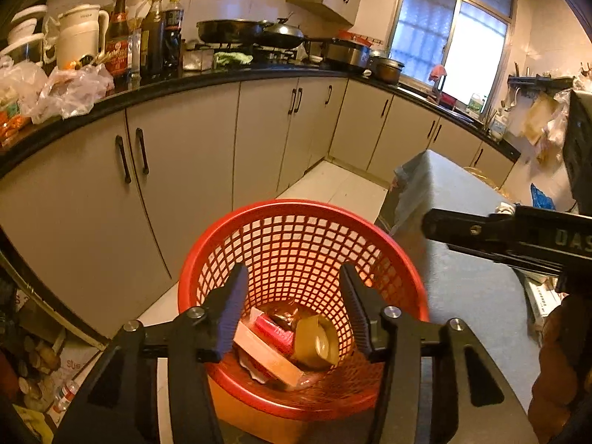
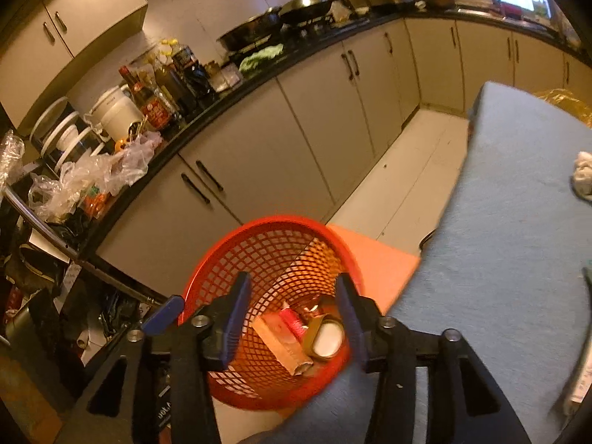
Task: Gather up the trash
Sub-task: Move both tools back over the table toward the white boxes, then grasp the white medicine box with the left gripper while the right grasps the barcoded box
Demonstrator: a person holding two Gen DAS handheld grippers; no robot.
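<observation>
A red mesh waste basket stands beside the table, also in the right wrist view. Inside lie a tan box, a red packet and a roll of tape; the box and tape roll also show in the right wrist view. My left gripper is open and empty above the basket mouth. My right gripper is open and empty above the basket; it also shows at the right of the left wrist view. A crumpled white tissue lies on the table.
The grey-blue table is on the right. An orange stool or box sits under the basket. Grey cabinets and a black counter with bottles, pans and plastic bags run behind. Clutter fills the floor at left.
</observation>
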